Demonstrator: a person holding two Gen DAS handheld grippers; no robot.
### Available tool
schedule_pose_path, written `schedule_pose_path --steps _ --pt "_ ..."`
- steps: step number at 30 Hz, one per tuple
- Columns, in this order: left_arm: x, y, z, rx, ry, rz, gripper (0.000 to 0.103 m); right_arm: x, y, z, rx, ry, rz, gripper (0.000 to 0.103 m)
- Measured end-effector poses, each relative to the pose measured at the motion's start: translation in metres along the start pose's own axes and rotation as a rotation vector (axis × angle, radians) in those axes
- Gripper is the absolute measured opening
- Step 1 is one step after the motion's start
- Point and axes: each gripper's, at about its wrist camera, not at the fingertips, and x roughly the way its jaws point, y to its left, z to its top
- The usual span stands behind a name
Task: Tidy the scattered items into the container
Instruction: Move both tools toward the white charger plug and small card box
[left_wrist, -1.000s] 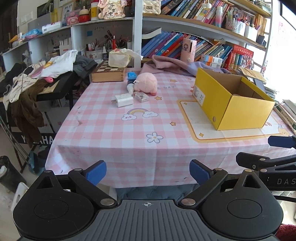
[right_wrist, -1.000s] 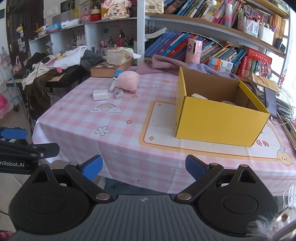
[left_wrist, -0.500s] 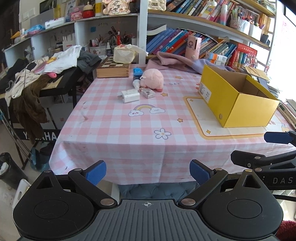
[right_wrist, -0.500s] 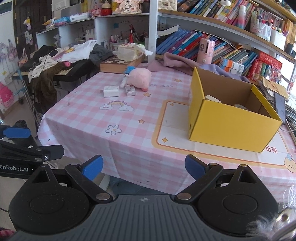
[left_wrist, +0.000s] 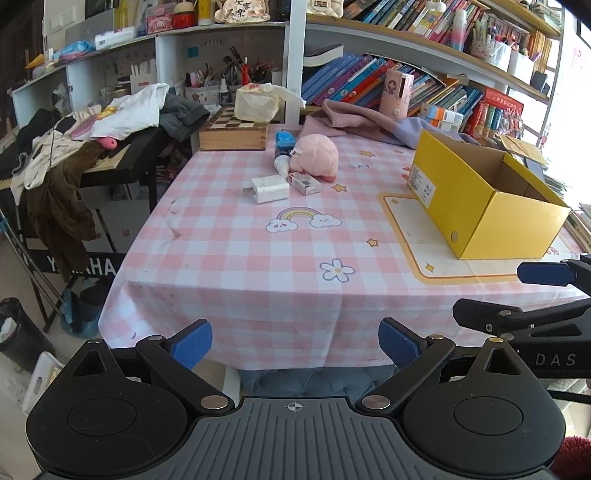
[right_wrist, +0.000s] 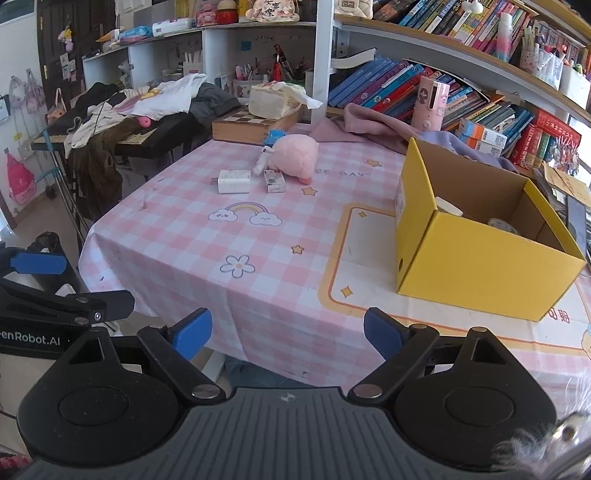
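Blue-padded grippers, both spread wide and holding nothing, hover off the near edge of a pink checked tablecloth (left_wrist: 229, 258).

Nearest, the left gripper (left_wrist: 294, 344) and right gripper (right_wrist: 287, 334) hang before the table edge. Farther in, on the right, a yellow cardboard box (right_wrist: 484, 269) stands open on a cream mat (right_wrist: 365, 258), a few small items lying inside. Beyond, well apart from the box, sit a white charger (left_wrist: 269, 189), a small white box (left_wrist: 304, 183), a pink plush toy (left_wrist: 317, 158), a white tube (left_wrist: 281, 163) and a blue object (left_wrist: 284, 141). Behind them stand a wooden chessboard box (left_wrist: 232, 133) and bookshelves (right_wrist: 461, 85).
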Motion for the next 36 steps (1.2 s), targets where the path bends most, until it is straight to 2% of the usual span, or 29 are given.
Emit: schedule_pose_path --steps 12,27,36 --pt "0.03 0.011 0.024 -0.017 -0.014 0.011 0.098 0.044 -0.005 0.031 -0.02 0.007 0.033 0.075" --pt "0.089 0.018 0.085 -0.012 -0.016 0.062 0.098 0.111 -0.03 0.098 -0.02 -0.001 0.081 0.075" --pt "0.126 0.023 0.114 -0.023 -0.026 0.101 0.097 0.152 -0.043 0.137 0.046 0.009 0.121 0.075"
